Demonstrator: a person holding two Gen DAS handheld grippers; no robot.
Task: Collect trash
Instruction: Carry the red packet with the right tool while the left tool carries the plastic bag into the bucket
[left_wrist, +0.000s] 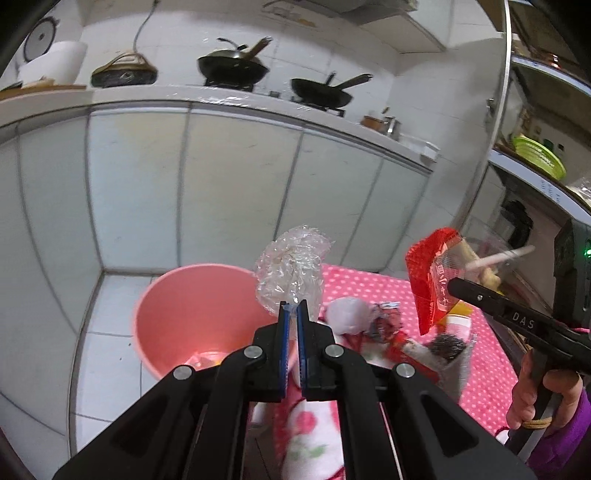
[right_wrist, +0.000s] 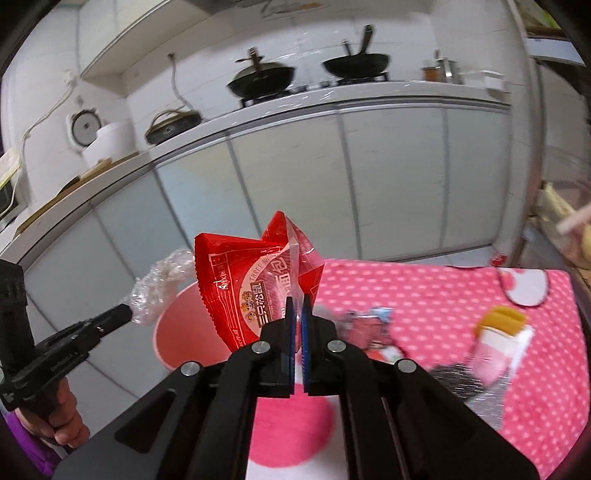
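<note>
The left gripper (left_wrist: 291, 306) has its jaws pressed together on the lower edge of a crumpled clear plastic wrapper (left_wrist: 291, 266), which stands up from the fingertips, above the near rim of a pink bucket (left_wrist: 155, 295). The right gripper (right_wrist: 295, 304) pinches a red snack packet (right_wrist: 243, 284) by its clear seam; the packet rises above the tips and leans left, just beside the bucket's rim. The bucket stands on the tiled floor (left_wrist: 107, 354) at the left edge of a pink polka-dot cloth (right_wrist: 424, 295). Something pale orange lies at its bottom, too blurred to name. On the cloth, near its middle, lie more wrappers (left_wrist: 384, 321), a dark scouring pad (left_wrist: 447, 345) and a pink-and-yellow cup (right_wrist: 495, 343), well apart from both grippers.
</note>
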